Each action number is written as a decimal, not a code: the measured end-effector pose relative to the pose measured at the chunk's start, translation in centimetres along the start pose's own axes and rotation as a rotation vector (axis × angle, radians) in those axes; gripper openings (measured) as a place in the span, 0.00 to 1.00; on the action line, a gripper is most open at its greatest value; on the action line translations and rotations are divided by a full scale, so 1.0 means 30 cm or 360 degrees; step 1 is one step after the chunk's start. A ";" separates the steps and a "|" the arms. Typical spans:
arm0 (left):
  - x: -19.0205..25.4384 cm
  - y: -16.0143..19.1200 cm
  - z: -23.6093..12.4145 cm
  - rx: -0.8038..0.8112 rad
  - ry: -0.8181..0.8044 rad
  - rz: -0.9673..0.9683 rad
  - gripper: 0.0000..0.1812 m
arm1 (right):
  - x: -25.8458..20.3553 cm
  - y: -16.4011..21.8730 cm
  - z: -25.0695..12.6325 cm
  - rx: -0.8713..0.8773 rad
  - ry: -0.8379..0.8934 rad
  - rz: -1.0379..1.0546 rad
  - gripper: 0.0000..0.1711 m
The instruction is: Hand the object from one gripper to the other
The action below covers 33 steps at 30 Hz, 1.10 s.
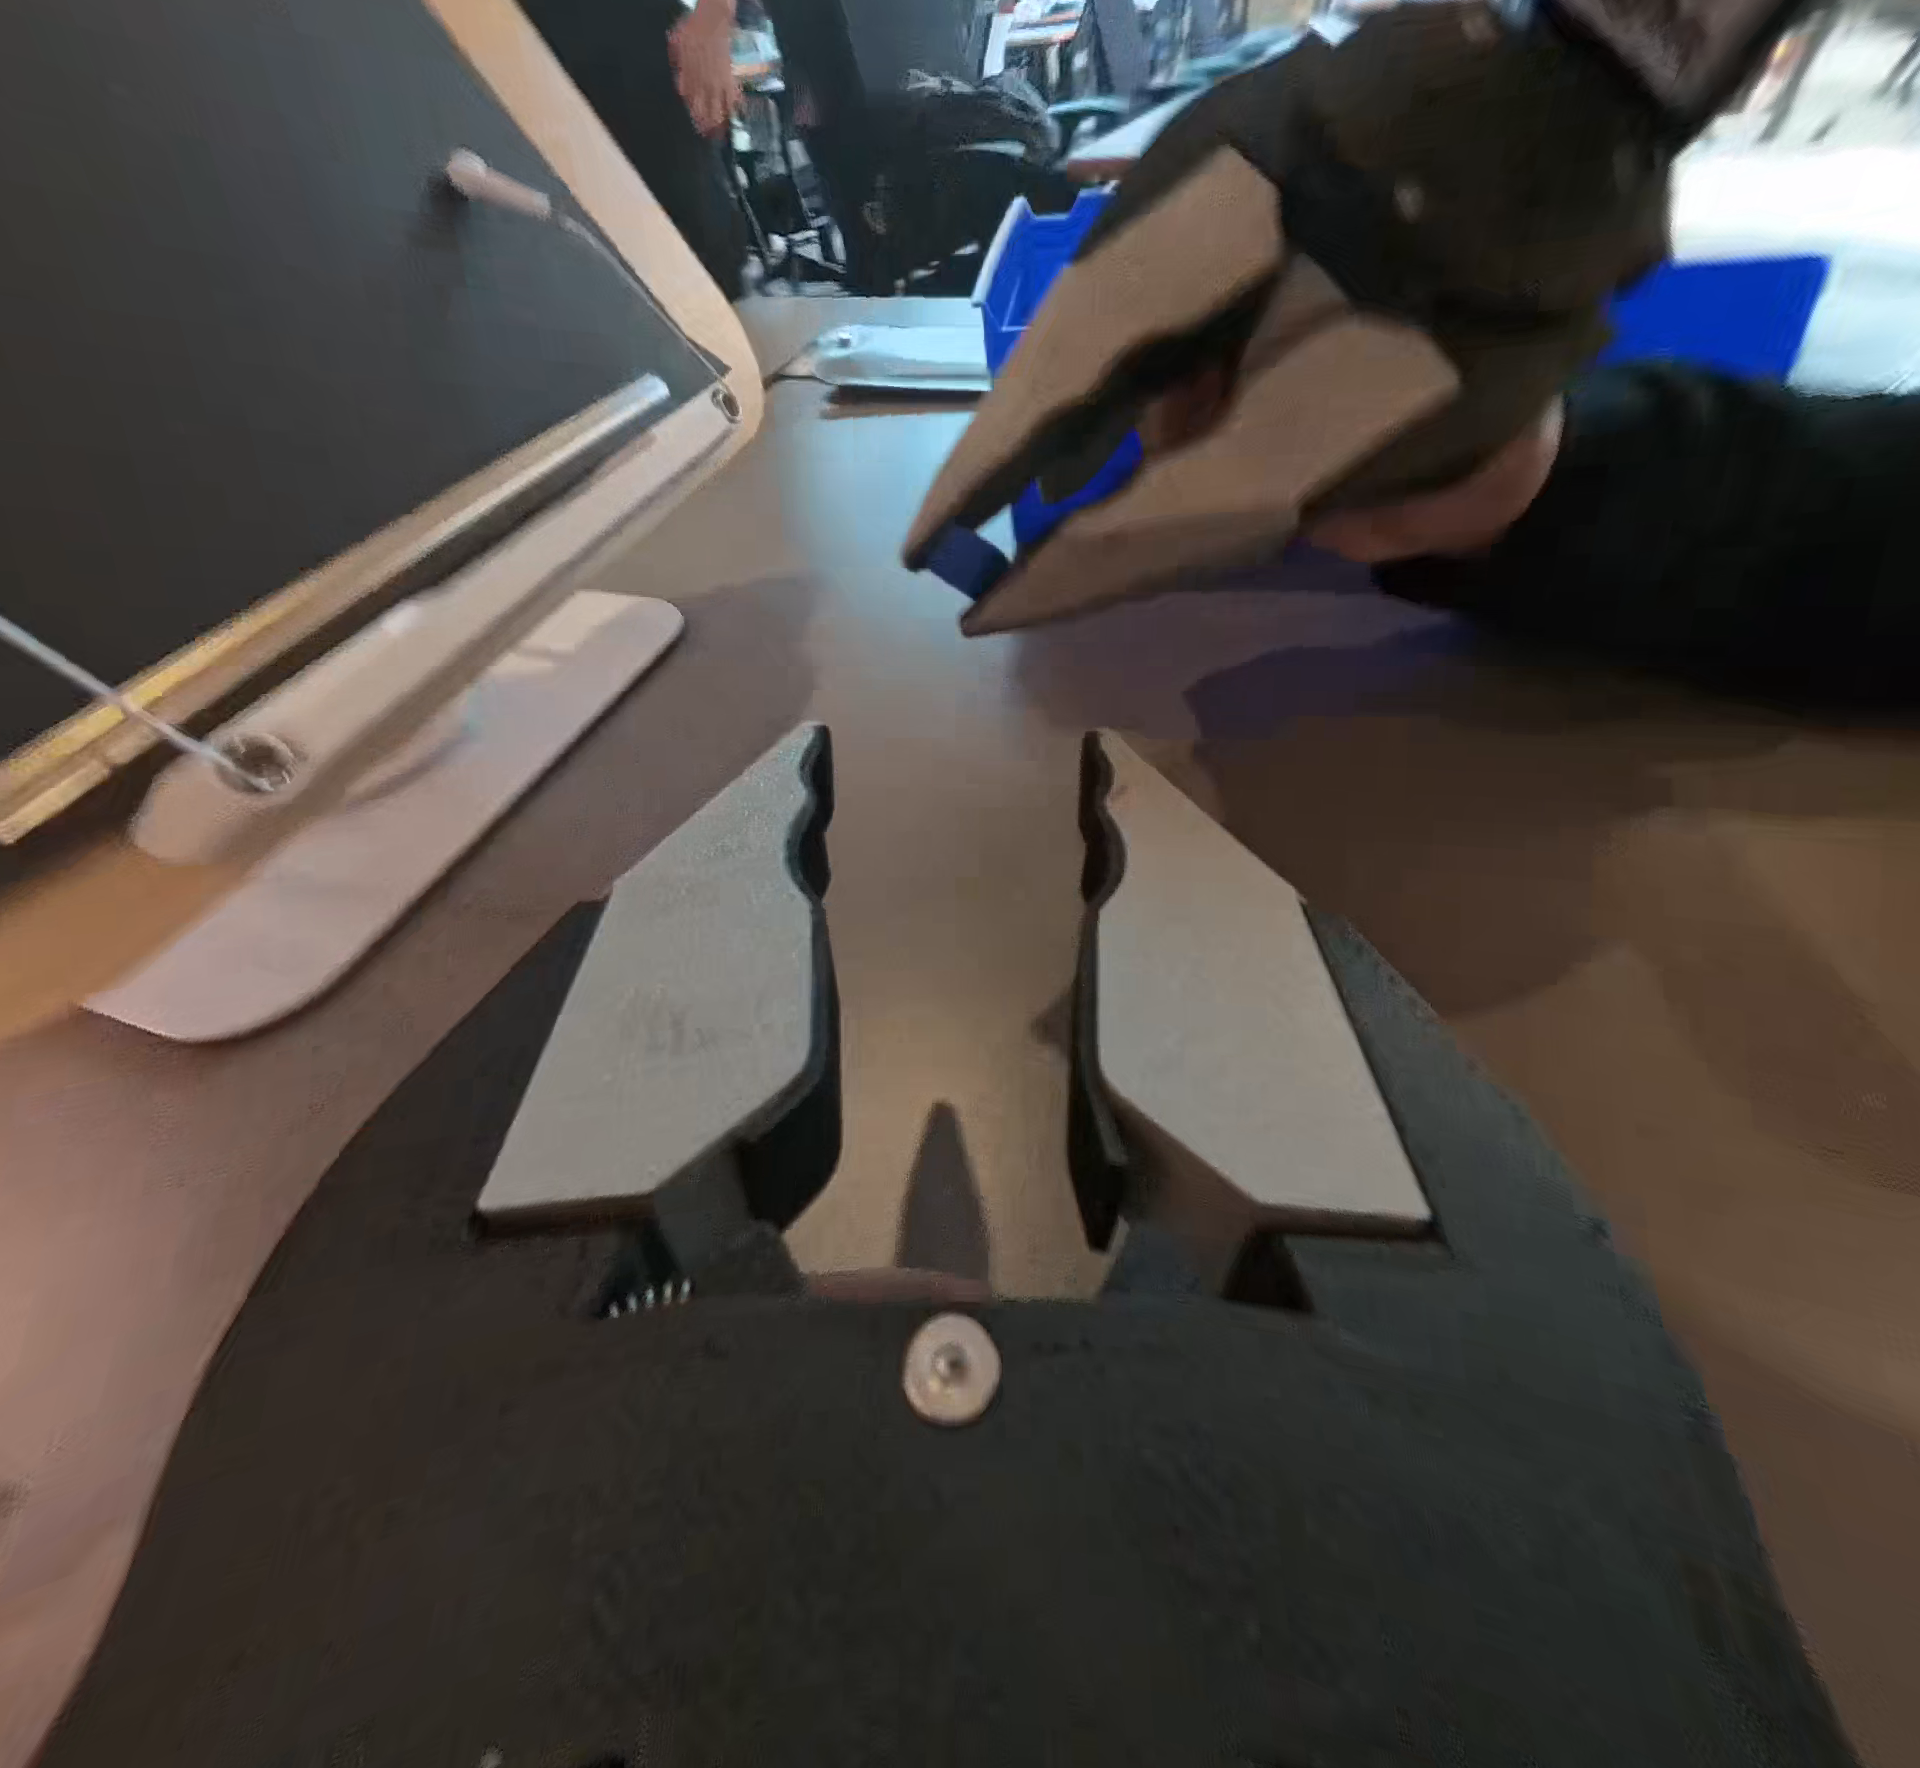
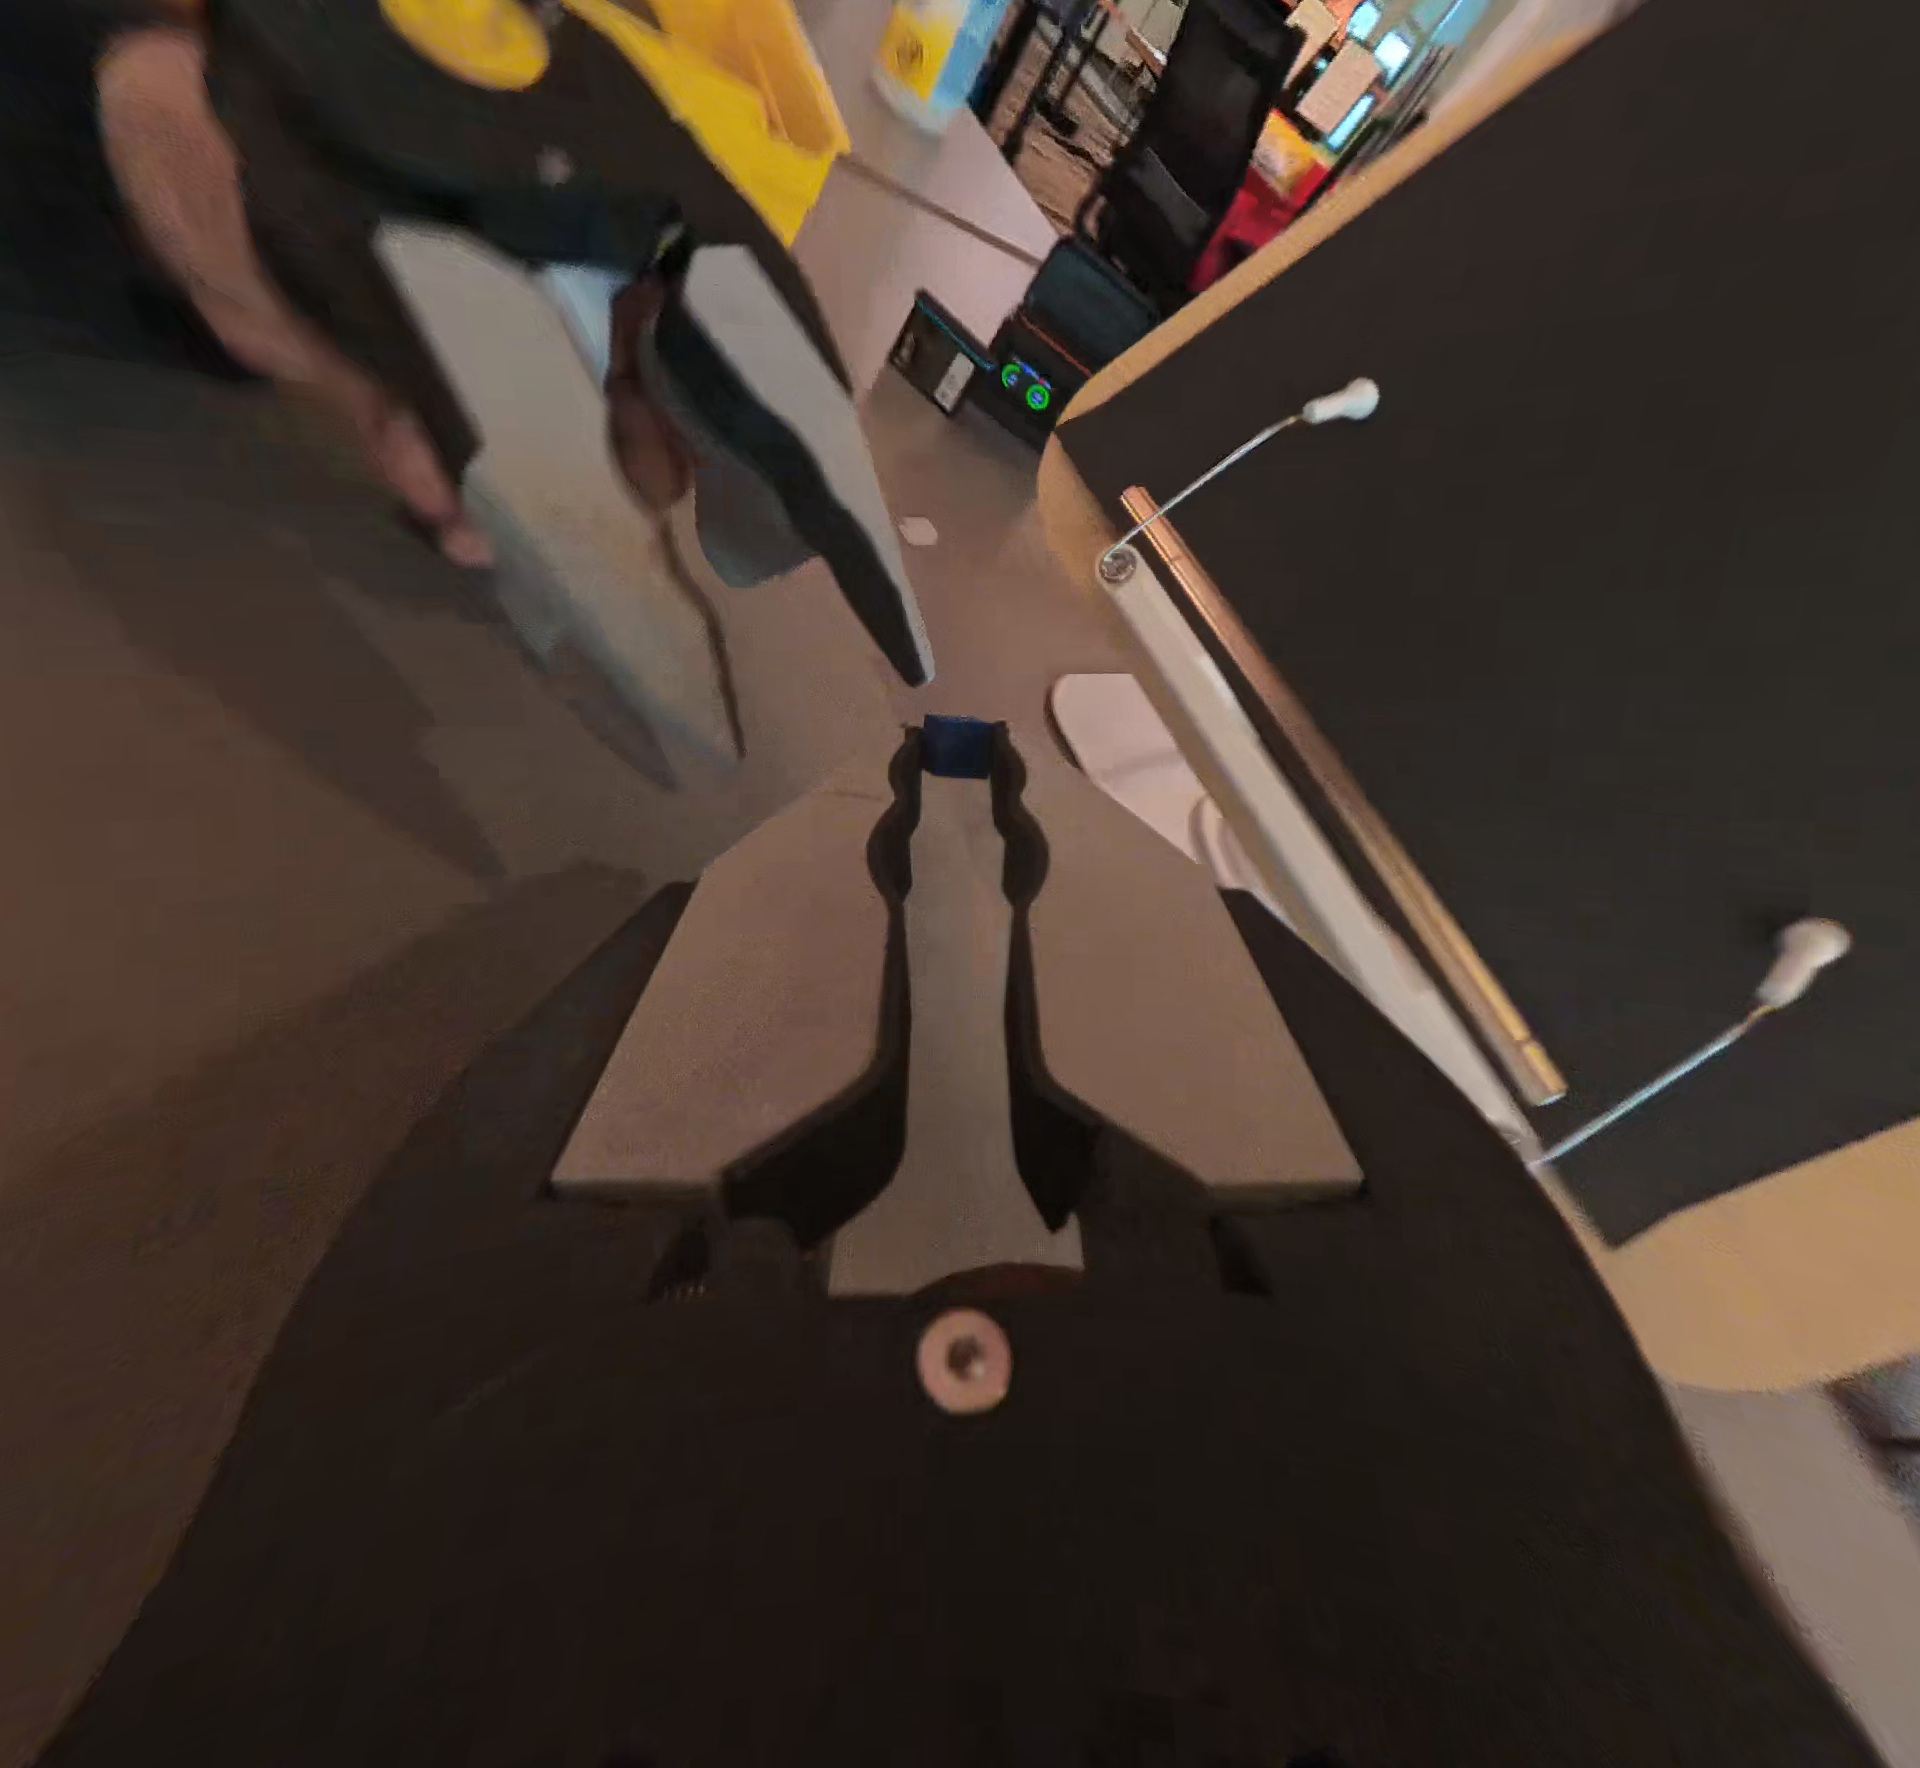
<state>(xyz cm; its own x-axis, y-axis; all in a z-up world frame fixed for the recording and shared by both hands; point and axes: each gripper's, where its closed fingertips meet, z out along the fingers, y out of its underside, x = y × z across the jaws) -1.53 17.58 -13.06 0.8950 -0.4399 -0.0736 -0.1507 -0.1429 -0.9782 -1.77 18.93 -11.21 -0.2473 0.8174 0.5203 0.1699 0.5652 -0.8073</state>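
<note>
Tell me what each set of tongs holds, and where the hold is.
The right tongs pinch a small blue block by two opposite sides, at the very fingertips. The left tongs are open and hold nothing.

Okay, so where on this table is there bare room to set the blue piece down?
The brown tabletop is bare between the open left claw and the right claw gripping the small blue block. It is crowded left, by the black board's white base plate, and behind, by the blue plastic bin.
</note>
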 end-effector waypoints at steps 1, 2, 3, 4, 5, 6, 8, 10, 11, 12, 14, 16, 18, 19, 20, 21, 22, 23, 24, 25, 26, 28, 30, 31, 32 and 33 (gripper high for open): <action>-0.008 -0.003 -0.007 0.0013 0.0041 -0.0129 0.24 | -0.011 0.004 0.007 -0.0036 0.0029 -0.0115 0.06; -0.016 -0.003 -0.012 0.0024 0.0071 -0.0252 0.23 | -0.021 0.016 0.016 -0.0084 0.0046 -0.0200 0.06; -0.017 -0.003 -0.015 0.0033 0.0122 -0.0364 0.24 | -0.032 0.032 0.026 -0.0139 0.0051 -0.0272 0.06; -0.013 -0.002 -0.017 0.0033 0.0177 -0.0458 0.25 | -0.044 0.048 0.035 -0.0184 0.0045 -0.0337 0.06; -0.013 0.001 -0.016 0.0029 0.0210 -0.0542 0.25 | -0.054 0.058 0.043 -0.0213 0.0046 -0.0394 0.06; -0.014 0.007 -0.014 0.0015 0.0228 -0.0612 0.26 | -0.062 0.061 0.050 -0.0226 0.0054 -0.0445 0.06; -0.007 0.017 -0.008 -0.0017 0.0263 -0.0672 0.26 | -0.077 0.054 0.058 -0.0231 0.0072 -0.0527 0.06; 0.002 0.016 -0.003 -0.0019 0.0278 -0.0674 0.25 | -0.089 0.044 0.063 -0.0231 0.0082 -0.0584 0.06; 0.006 0.016 -0.001 -0.0025 0.0275 -0.0663 0.23 | -0.095 0.039 0.064 -0.0228 0.0085 -0.0603 0.06; 0.011 0.015 0.002 -0.0025 0.0277 -0.0650 0.21 | -0.101 0.035 0.066 -0.0223 0.0081 -0.0619 0.06; 0.027 0.012 0.005 -0.0024 0.0303 -0.0635 0.15 | -0.113 0.030 0.070 -0.0224 0.0078 -0.0653 0.06; 0.029 0.022 0.009 -0.0060 0.0296 -0.0629 0.12 | -0.120 0.028 0.073 -0.0231 0.0083 -0.0683 0.06; 0.026 0.035 0.006 -0.0103 0.0294 -0.0597 0.09 | -0.127 0.030 0.073 -0.0224 0.0056 -0.0675 0.06; 0.024 0.039 0.005 -0.0120 0.0290 -0.0583 0.08 | -0.129 0.030 0.073 -0.0210 0.0041 -0.0655 0.05; 0.021 0.041 0.005 -0.0127 0.0277 -0.0561 0.06 | -0.130 0.028 0.073 -0.0197 0.0025 -0.0630 0.05; 0.018 0.042 0.005 -0.0129 0.0260 -0.0518 0.05 | -0.131 0.027 0.072 -0.0184 0.0010 -0.0599 0.05; 0.015 0.040 0.005 -0.0126 0.0240 -0.0466 0.05 | -0.129 0.026 0.070 -0.0176 0.0004 -0.0570 0.06; 0.012 0.038 0.004 -0.0121 0.0217 -0.0416 0.05 | -0.124 0.027 0.069 -0.0177 0.0010 -0.0549 0.06; 0.010 0.036 0.003 -0.0116 0.0198 -0.0378 0.05 | -0.112 0.034 0.068 -0.0197 0.0026 -0.0530 0.08; 0.006 0.035 0.002 -0.0117 0.0183 -0.0365 0.05 | -0.103 0.041 0.068 -0.0214 0.0037 -0.0510 0.09; 0.004 0.033 0.002 -0.0113 0.0173 -0.0370 0.05 | -0.097 0.044 0.068 -0.0213 0.0043 -0.0488 0.10; -0.005 0.023 0.000 -0.0080 0.0154 -0.0376 0.05 | -0.087 0.049 0.069 -0.0222 0.0061 -0.0468 0.09; -0.017 -0.007 -0.010 0.0006 0.0116 -0.0302 0.05 | -0.081 0.059 0.071 -0.0236 0.0059 -0.0440 0.09; -0.018 -0.031 -0.018 0.0072 0.0103 -0.0230 0.05 | -0.083 0.063 0.072 -0.0231 0.0032 -0.0373 0.10; -0.009 -0.057 -0.029 0.0145 0.0100 -0.0121 0.05 | -0.092 0.067 0.076 -0.0228 -0.0027 -0.0271 0.12; 0.013 -0.083 -0.041 0.0220 0.0113 0.0046 0.05 | -0.111 0.072 0.079 -0.0225 -0.0123 -0.0142 0.12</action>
<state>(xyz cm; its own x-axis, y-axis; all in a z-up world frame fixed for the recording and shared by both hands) -1.31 16.67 -10.40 0.8585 -0.5043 -0.0931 -0.1125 -0.0080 -0.9936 -2.83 17.17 -15.33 -0.3390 0.7555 0.5606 0.2750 0.6494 -0.7089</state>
